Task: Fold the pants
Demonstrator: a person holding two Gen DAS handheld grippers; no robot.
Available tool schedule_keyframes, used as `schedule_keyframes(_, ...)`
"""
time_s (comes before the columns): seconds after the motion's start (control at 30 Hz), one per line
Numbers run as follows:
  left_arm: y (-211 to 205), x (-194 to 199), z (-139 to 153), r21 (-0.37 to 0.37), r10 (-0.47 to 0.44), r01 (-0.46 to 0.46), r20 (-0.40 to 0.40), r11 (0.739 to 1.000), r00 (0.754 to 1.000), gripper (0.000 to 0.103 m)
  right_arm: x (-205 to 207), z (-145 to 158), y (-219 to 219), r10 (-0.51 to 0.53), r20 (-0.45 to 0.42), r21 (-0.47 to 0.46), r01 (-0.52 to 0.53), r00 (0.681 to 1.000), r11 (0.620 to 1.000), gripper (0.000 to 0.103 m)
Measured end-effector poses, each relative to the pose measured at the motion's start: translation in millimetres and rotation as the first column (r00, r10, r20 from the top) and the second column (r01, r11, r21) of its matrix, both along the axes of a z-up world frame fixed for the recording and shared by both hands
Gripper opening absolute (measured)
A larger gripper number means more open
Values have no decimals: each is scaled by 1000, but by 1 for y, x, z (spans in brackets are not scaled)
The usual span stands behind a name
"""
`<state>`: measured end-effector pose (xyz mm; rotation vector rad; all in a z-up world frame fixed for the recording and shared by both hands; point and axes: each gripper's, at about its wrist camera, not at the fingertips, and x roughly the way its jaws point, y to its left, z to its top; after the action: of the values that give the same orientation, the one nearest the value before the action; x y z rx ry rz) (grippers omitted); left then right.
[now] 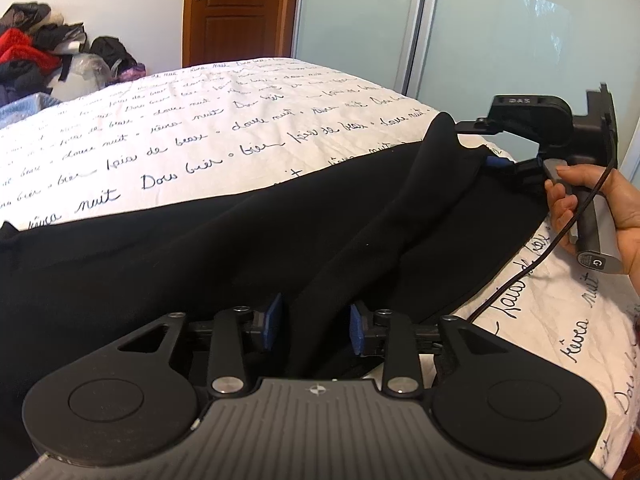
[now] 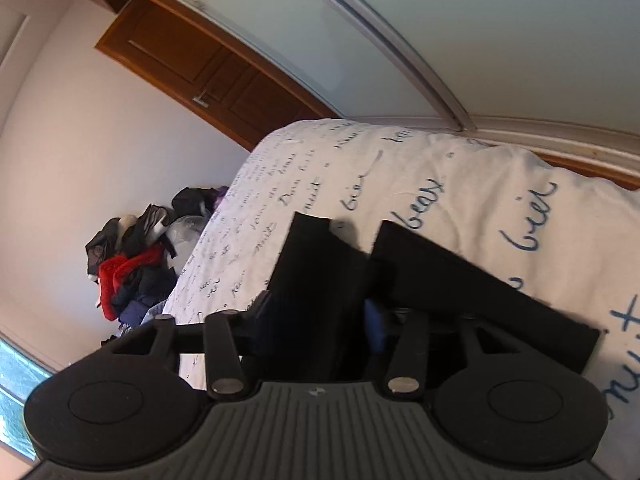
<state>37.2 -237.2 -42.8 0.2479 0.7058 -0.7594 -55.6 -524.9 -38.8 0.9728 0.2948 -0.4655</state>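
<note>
One pair of black pants (image 1: 240, 248) lying lengthwise along the bed edge (image 1: 200, 120), both claws, left claw (image 1: 316, 322) and right claw (image 2: 320, 320), released around fabric.

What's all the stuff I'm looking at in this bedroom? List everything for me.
pants: one, black, spread across the bed's near side
bed cover: one, white with script writing, under the pants
clothes pile: one heap, black and red, against the far wall
door: one, brown wood, far wall
sliding panels: pale green glass, beside the bed
left gripper: black with blue pads, fabric fold between open jaws
right gripper: black, at the pants' raised edge
hand: one, gripping the right gripper's handle
</note>
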Motion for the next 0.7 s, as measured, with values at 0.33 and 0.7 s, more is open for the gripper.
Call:
schedule_keyframes(0.33, -3, -2, 0, 27, 27, -28, 53, 999, 998, 15, 30, 22, 3, 45, -35, -119, -49, 998, 992, 4)
schedule_keyframes(0.7, 14, -5, 39, -137, 141, -118, 169, 984, 976, 15, 46, 147, 48, 169, 205, -476, -53, 964, 878, 4)
